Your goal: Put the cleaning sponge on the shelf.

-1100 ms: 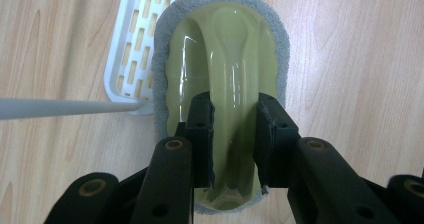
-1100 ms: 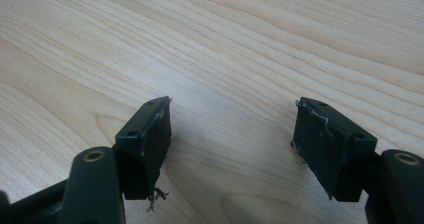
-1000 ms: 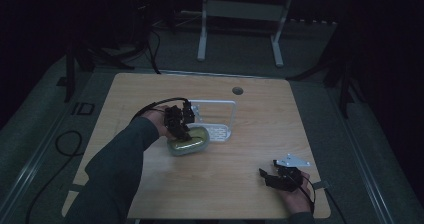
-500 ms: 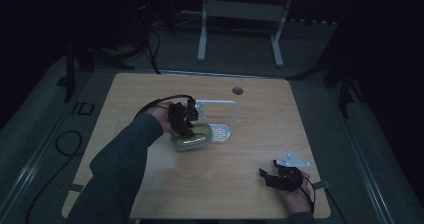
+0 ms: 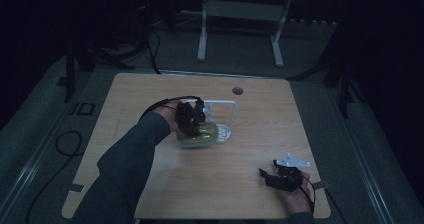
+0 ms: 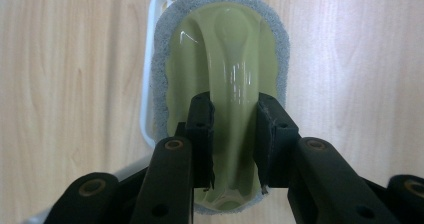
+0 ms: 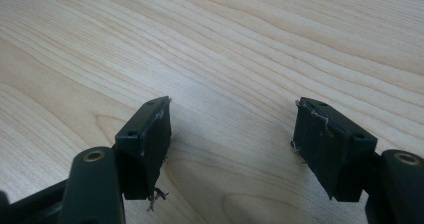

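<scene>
An oval pale-green scrubber (image 6: 227, 54) with a grey sponge rim hangs lengthwise under my left gripper (image 6: 233, 109). That gripper is shut on the raised ridge running down the scrubber's back, one pad on each side. Below the scrubber lies a white plastic tray (image 6: 149, 84). From above, the left gripper (image 5: 192, 120) holds the green scrubber (image 5: 202, 135) over the near part of the white tray (image 5: 224, 105), left of the table's centre. My right gripper (image 7: 232, 109) is open above bare wood with nothing between its jaws. It sits near the front right corner (image 5: 269, 178).
The light wooden table (image 5: 150, 189) has a round cable hole (image 5: 237, 90) near its far edge. A cable (image 5: 160, 103) loops from the left gripper. Beyond the table stand a white frame (image 5: 240, 14) and dark floor with cables.
The left gripper and the green scrubber have shifted slightly to the right and away, further over the white tray. The right gripper has stayed put.
</scene>
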`<state>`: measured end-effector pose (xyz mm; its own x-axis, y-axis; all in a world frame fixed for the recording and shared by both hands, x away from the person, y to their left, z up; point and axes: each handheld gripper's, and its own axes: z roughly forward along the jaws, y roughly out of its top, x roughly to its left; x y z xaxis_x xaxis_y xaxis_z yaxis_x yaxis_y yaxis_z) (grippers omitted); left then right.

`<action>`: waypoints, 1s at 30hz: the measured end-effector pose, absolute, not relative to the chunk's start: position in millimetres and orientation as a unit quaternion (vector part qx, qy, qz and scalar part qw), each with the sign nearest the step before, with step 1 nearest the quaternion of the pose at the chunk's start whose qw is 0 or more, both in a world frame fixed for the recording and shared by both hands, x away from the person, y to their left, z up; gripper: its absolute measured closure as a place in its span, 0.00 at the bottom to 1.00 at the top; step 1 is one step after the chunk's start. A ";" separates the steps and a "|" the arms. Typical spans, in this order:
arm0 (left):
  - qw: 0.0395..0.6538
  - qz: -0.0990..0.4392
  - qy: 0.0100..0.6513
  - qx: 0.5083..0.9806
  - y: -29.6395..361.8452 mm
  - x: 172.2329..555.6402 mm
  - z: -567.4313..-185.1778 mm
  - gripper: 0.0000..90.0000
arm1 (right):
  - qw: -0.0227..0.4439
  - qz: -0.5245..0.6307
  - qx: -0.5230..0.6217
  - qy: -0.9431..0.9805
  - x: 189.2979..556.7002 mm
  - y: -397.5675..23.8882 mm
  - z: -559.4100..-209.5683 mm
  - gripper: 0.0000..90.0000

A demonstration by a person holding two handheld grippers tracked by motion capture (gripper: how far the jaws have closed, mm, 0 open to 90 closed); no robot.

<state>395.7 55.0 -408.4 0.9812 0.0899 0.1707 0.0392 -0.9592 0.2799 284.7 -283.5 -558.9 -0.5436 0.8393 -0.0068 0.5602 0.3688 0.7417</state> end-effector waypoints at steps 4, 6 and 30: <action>0.132 0.099 0.025 0.986 48.8 394.7 -411.5 0.80 | 0.197 0.355 0.435 0.804 284.8 -283.5 -558.9 0.34; 0.128 0.103 0.022 0.986 46.0 394.7 -412.5 0.80 | 0.197 0.355 0.435 0.804 284.8 -283.5 -558.9 0.34; 0.114 0.130 -0.006 0.985 22.7 396.9 -422.6 0.80 | 0.196 0.355 0.435 0.804 284.9 -283.5 -558.9 0.34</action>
<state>396.9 22.7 -422.6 0.9662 0.0171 0.2571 -0.0423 -0.9738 0.2234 284.9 -283.5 -558.9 -0.5443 0.8389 -0.0067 0.5601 0.3694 0.7415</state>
